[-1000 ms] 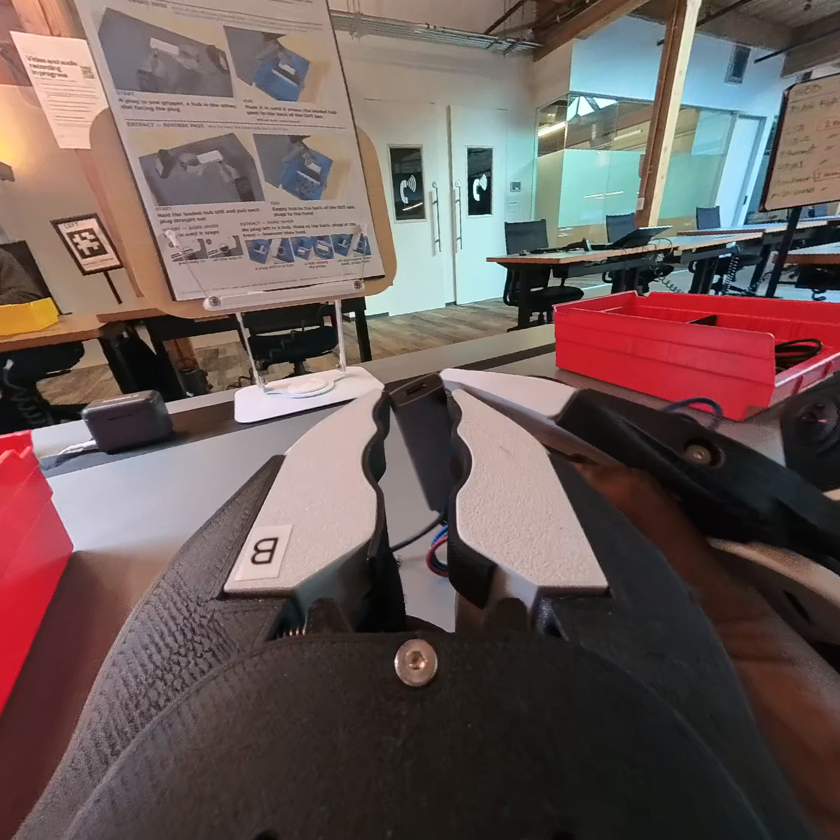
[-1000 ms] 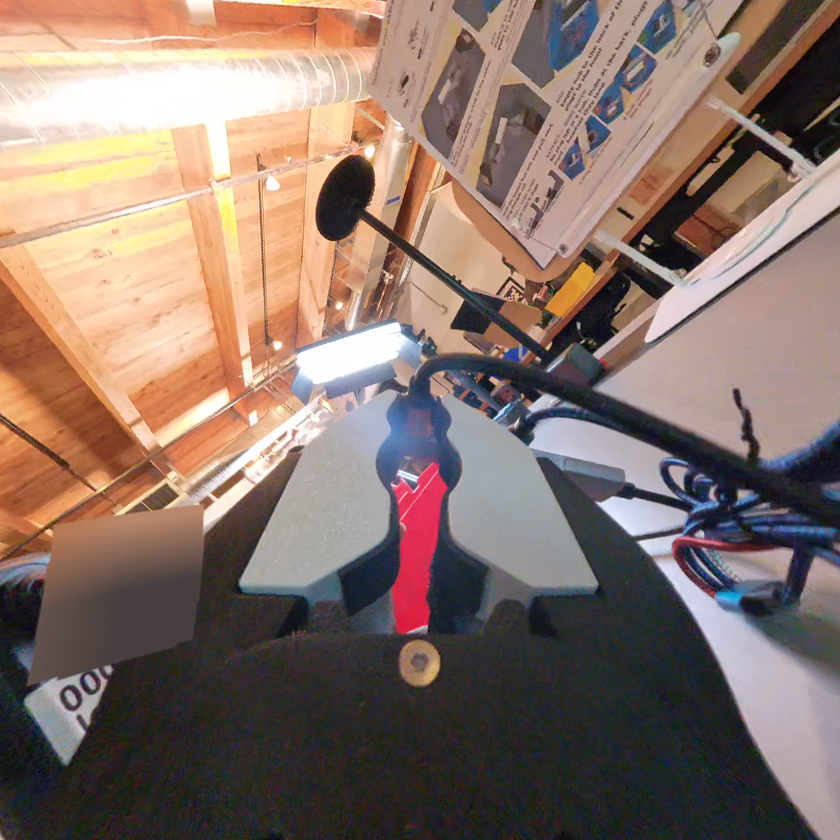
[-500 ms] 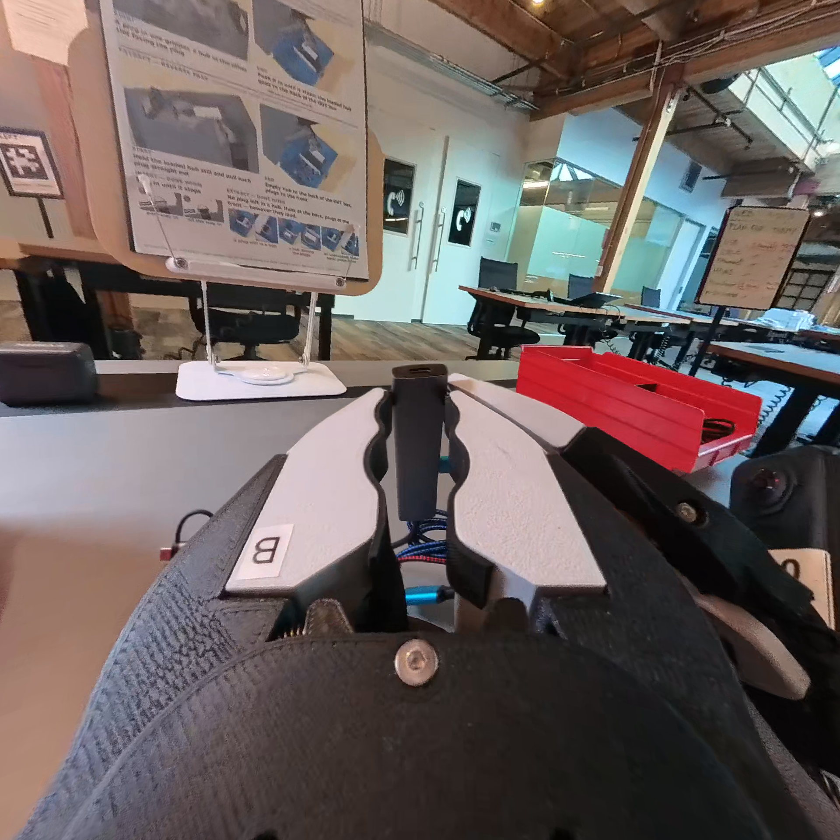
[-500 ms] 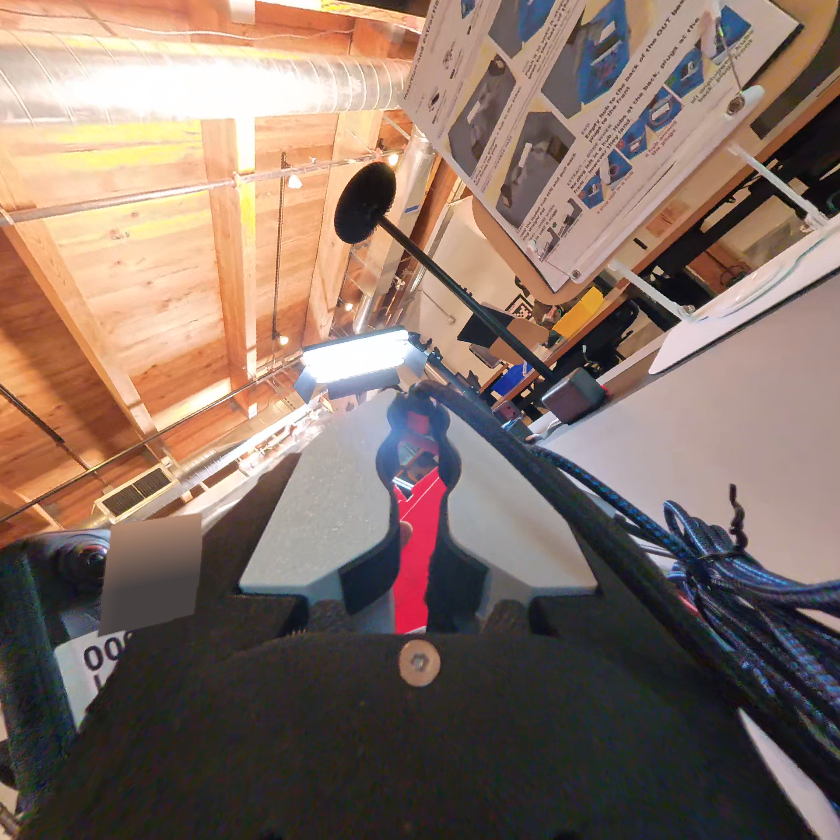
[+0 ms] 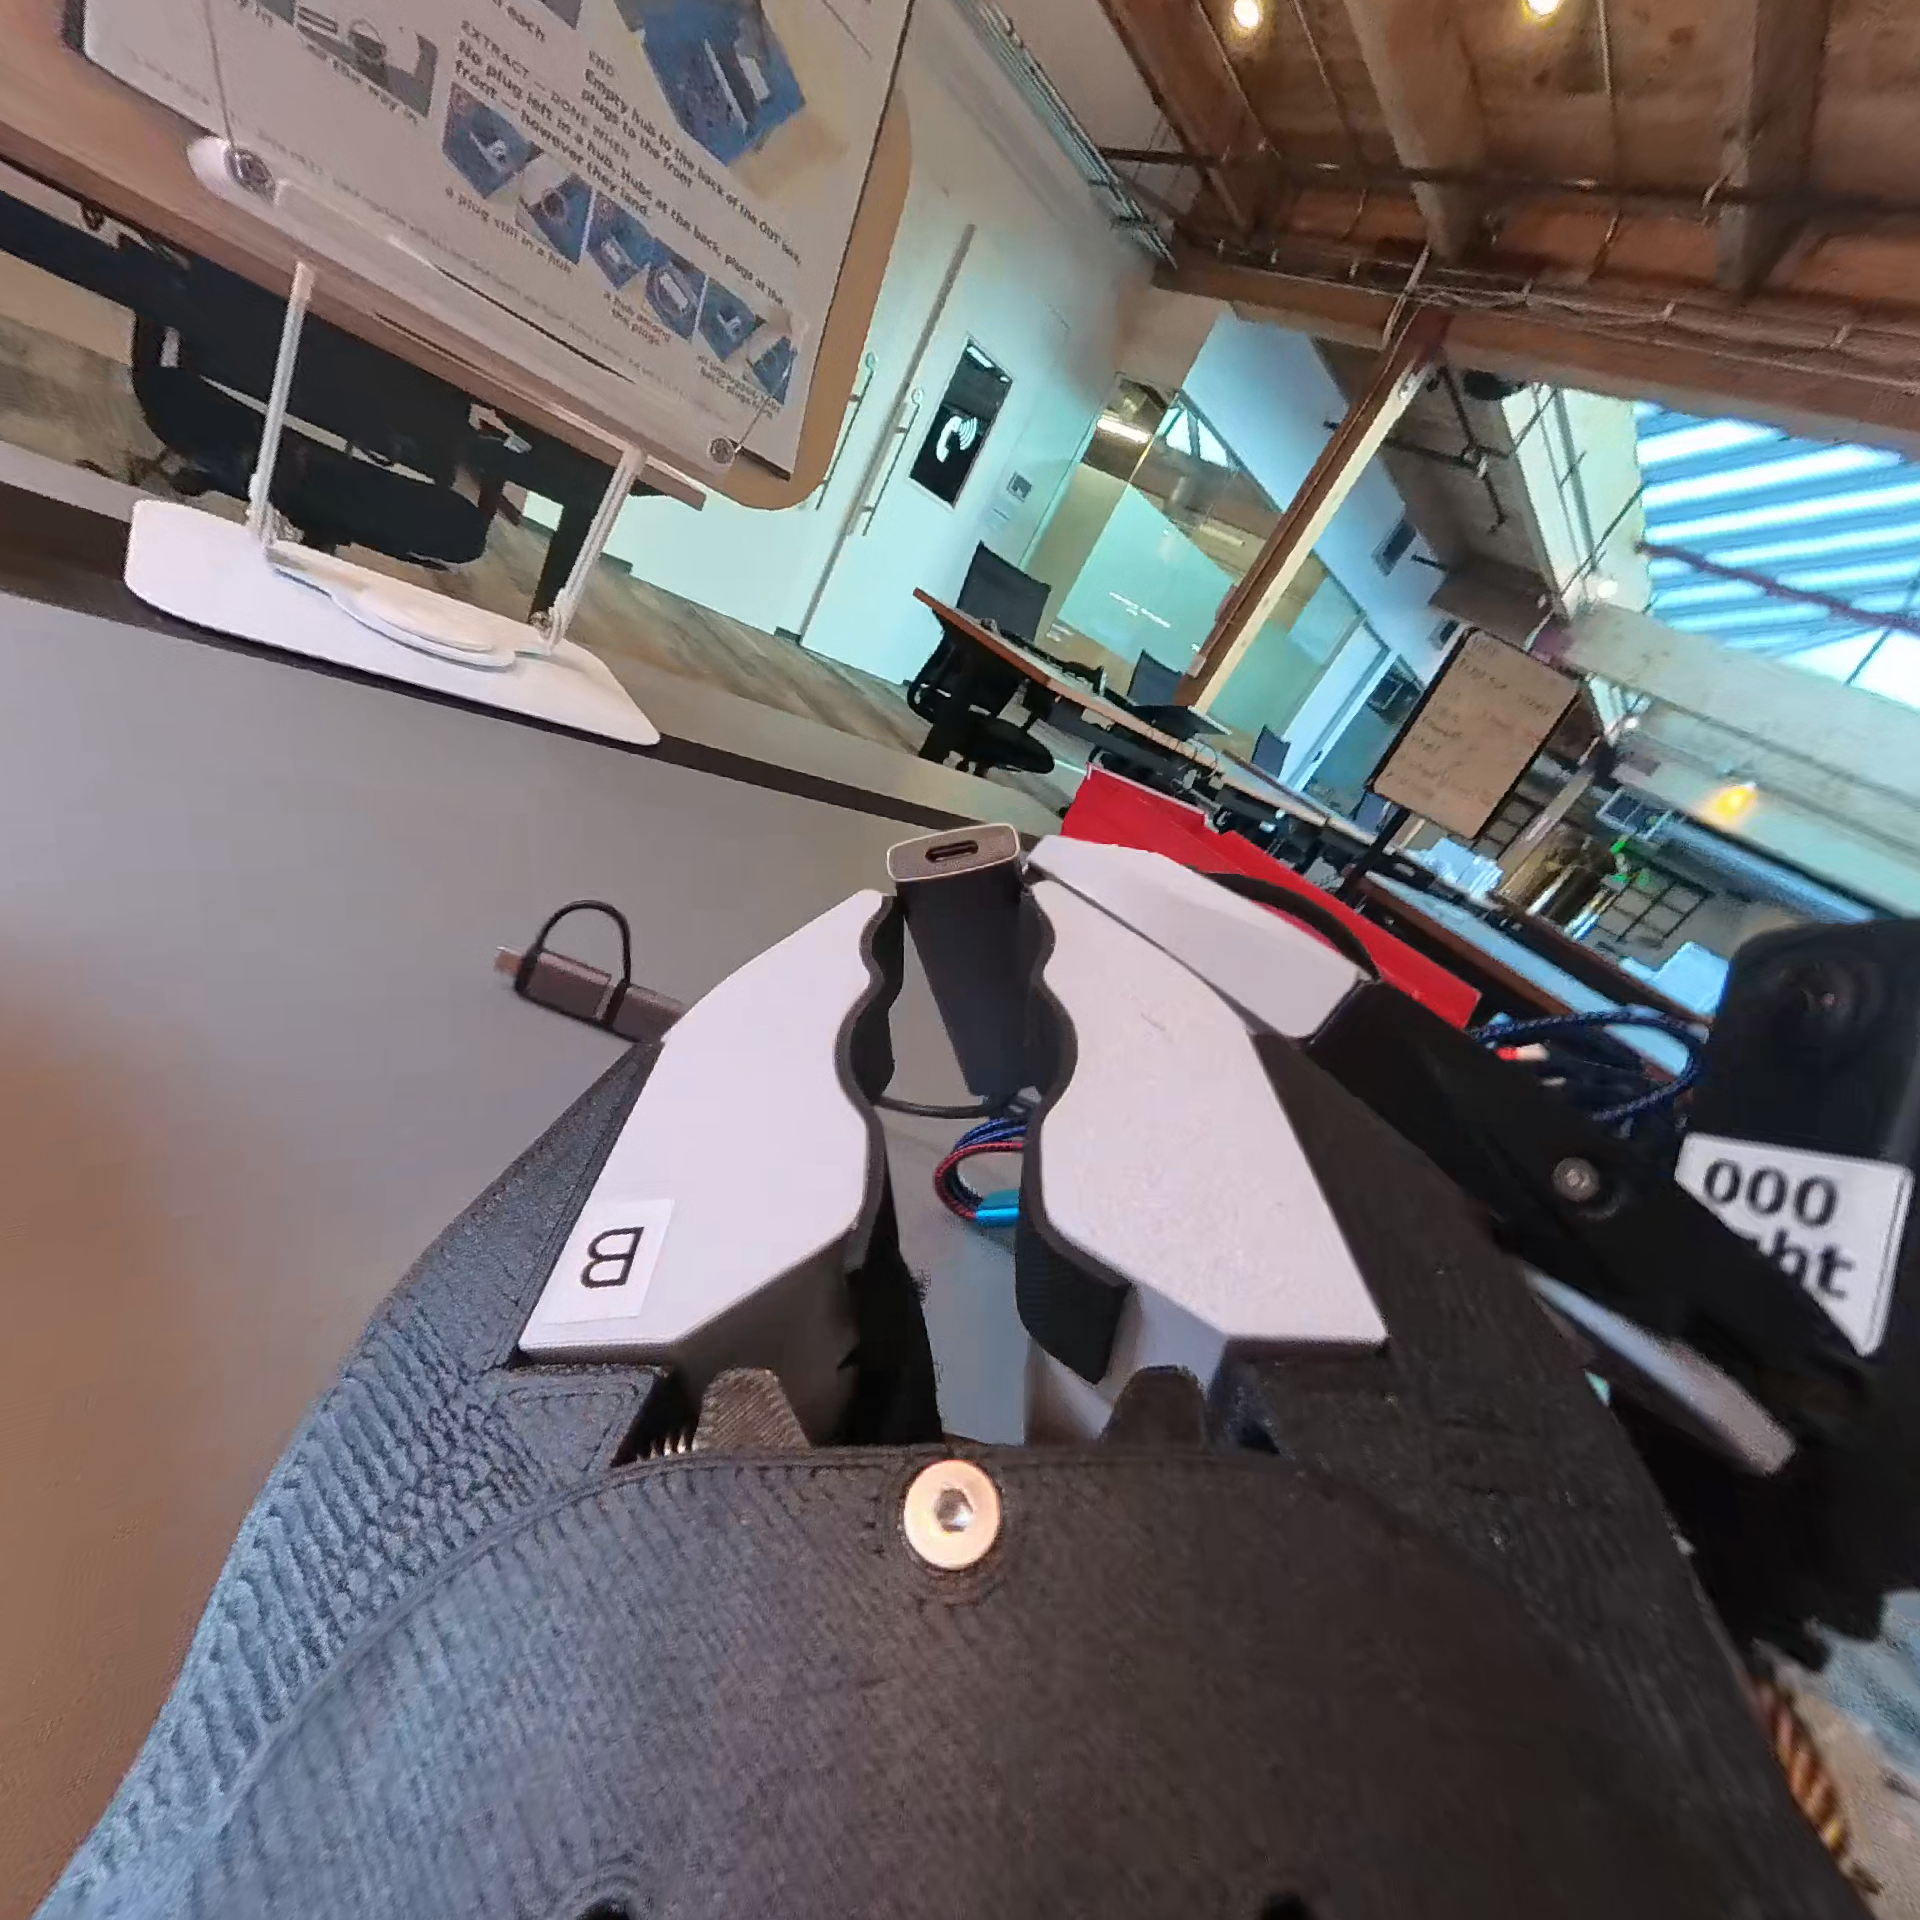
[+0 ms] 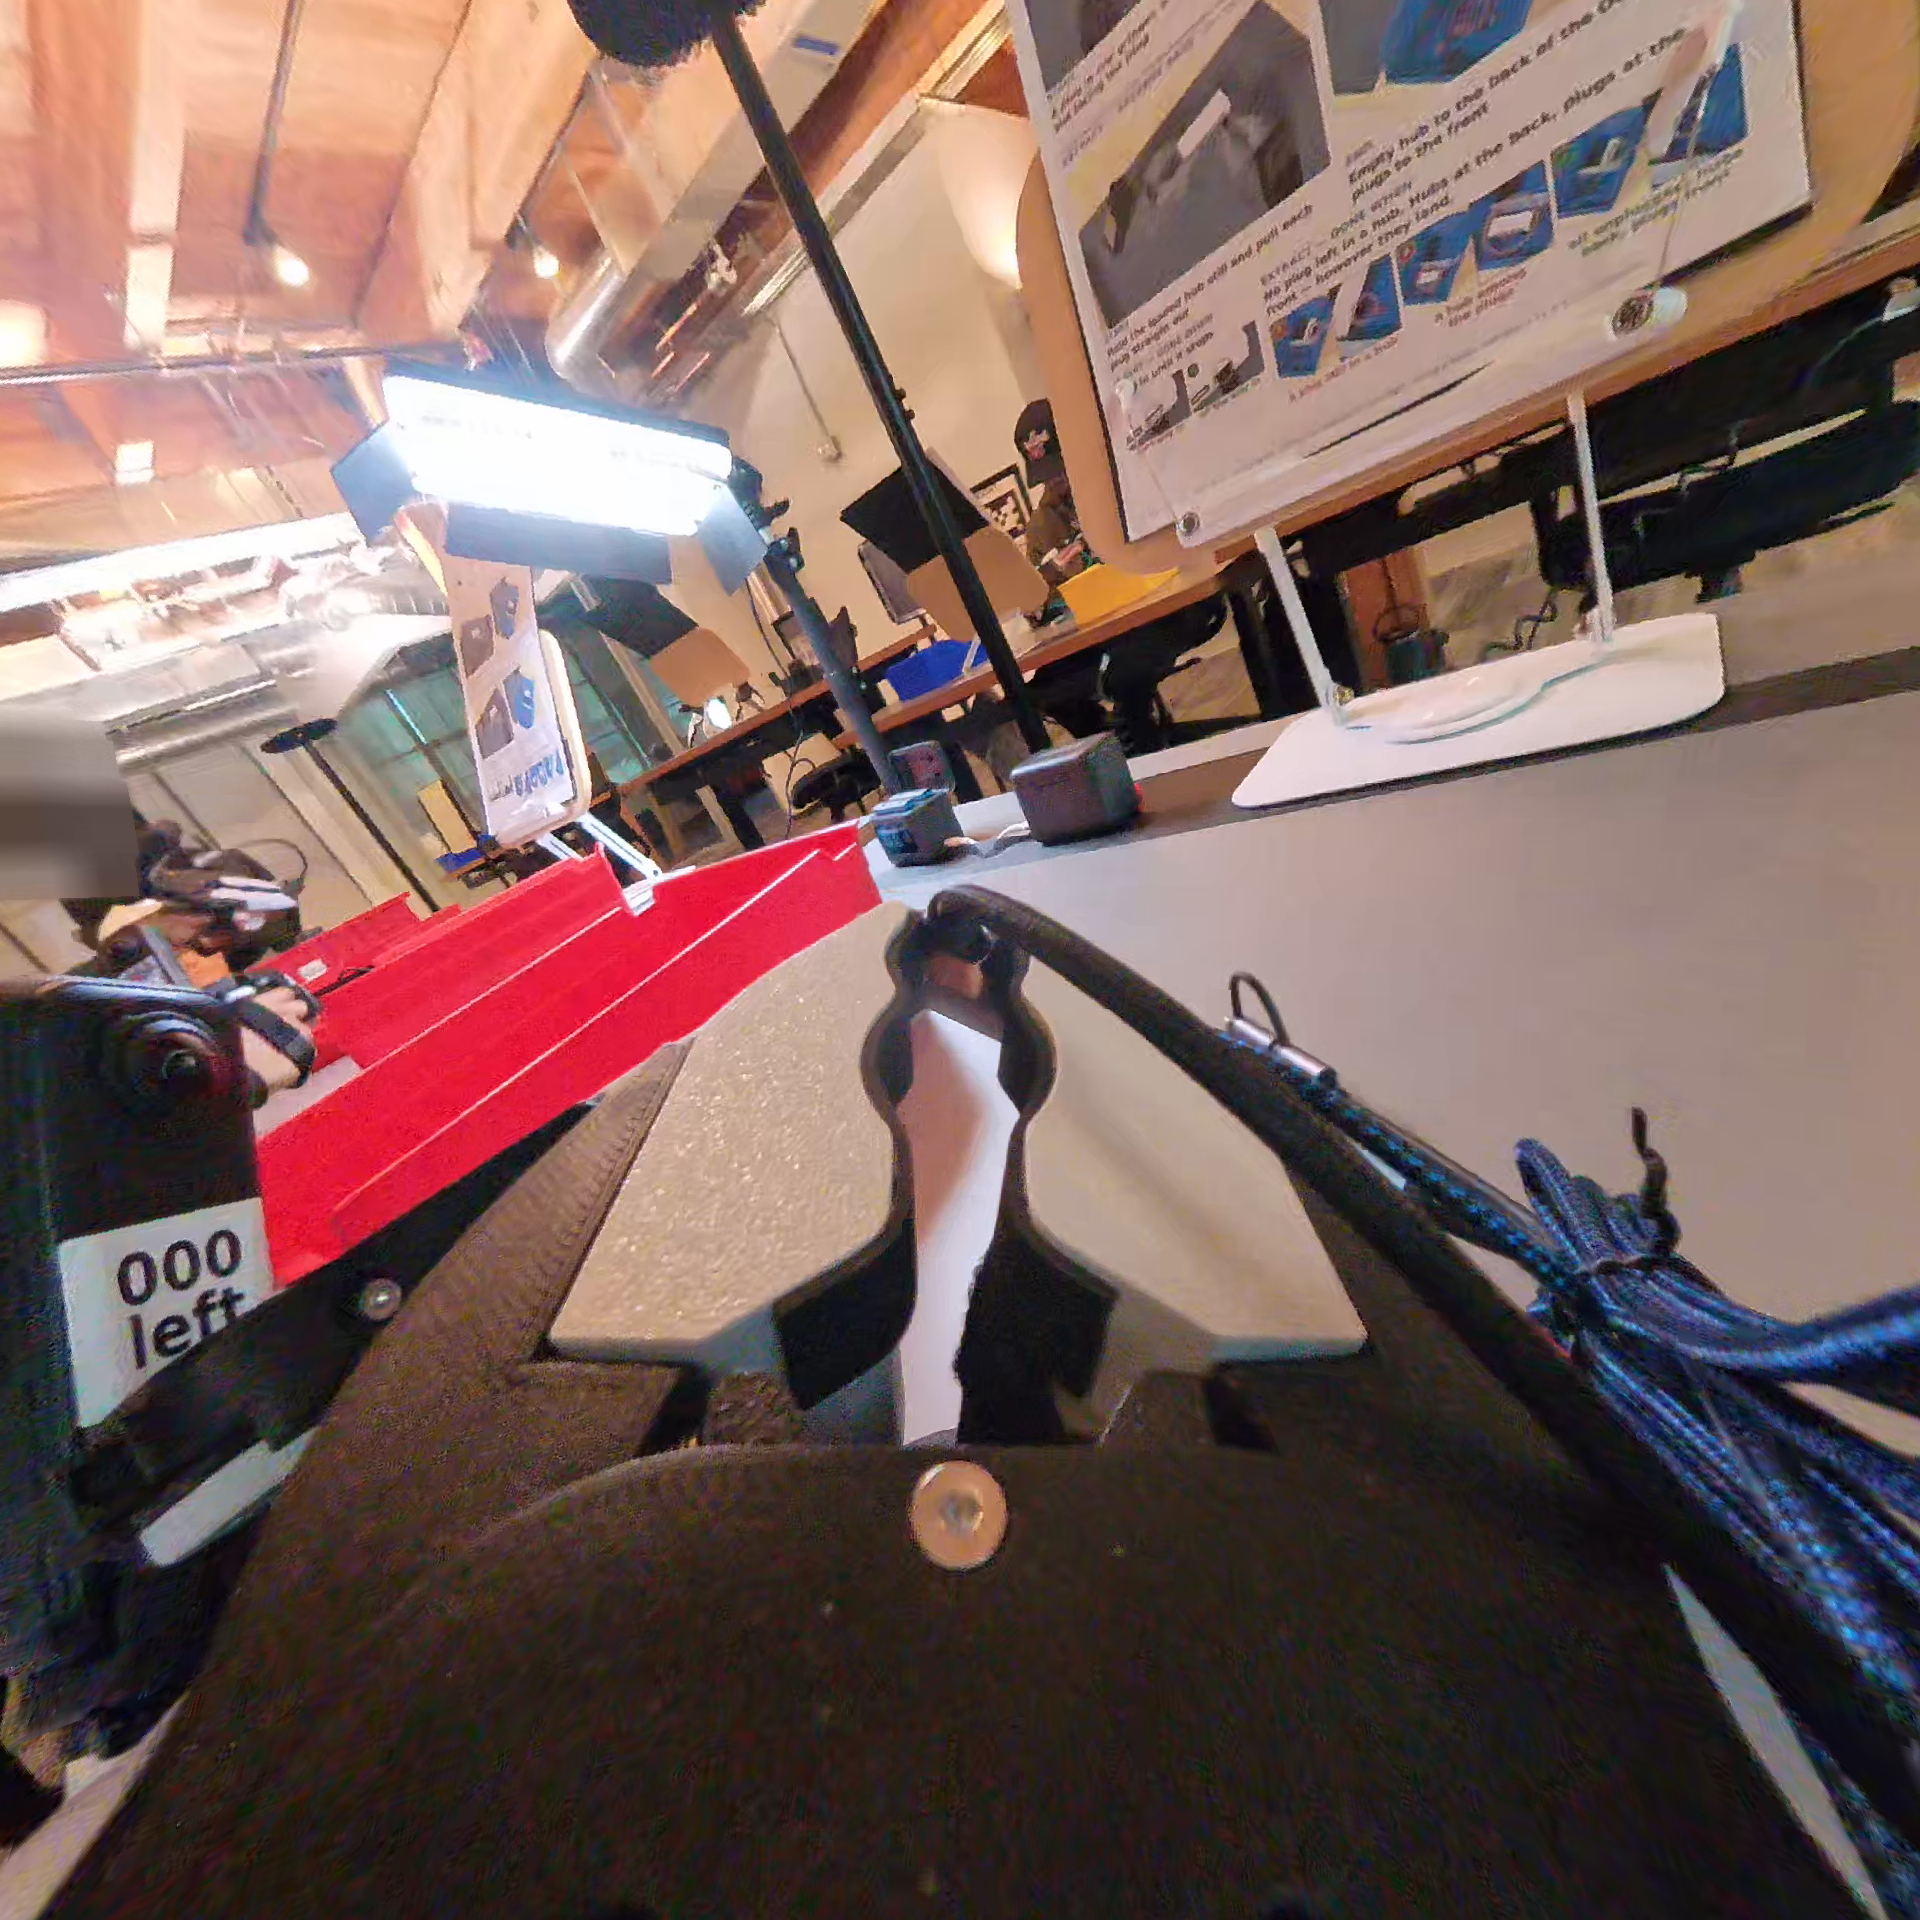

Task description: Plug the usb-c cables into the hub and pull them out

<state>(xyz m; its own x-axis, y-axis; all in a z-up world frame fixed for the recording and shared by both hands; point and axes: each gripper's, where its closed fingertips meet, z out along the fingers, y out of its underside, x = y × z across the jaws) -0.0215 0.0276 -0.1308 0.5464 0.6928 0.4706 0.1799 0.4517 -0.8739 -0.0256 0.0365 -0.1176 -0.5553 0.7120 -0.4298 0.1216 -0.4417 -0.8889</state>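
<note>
**Both grippers loaded: hub in left, cable plug in right**

The grey bench point(image 5: 312, 883) carries everything recorded here. A white-based instruction stand point(image 6: 1496, 707) sits at its far edge. A red bin point(image 6: 540, 1029) lies along the bench's left side in the right wrist view; a second red bin point(image 5: 1164, 831) shows toward the far right in the left wrist view.

The left gripper point(image 5: 961, 935) has its jaws narrow, clamped on a dark grey USB-C hub point(image 5: 961, 977). The hub stands nearly upright between the fingers, with 1 open port facing up and away. Its thin lead drops behind the fingers.

The right gripper point(image 6: 956, 940) has its jaws narrow, pinching the plug of a black USB-C cable point(image 6: 1195, 1049) at the fingertips. The cable arcs right and back toward a tied bundle of blue braided cables point(image 6: 1683, 1309) at the bench's right side.

A red-and-blue braided cable point(image 5: 982, 1184) lies on the bench below the hub. A small grey adapter with a loop point(image 5: 582, 982) lies apart on the bench, left of the left gripper.
</note>
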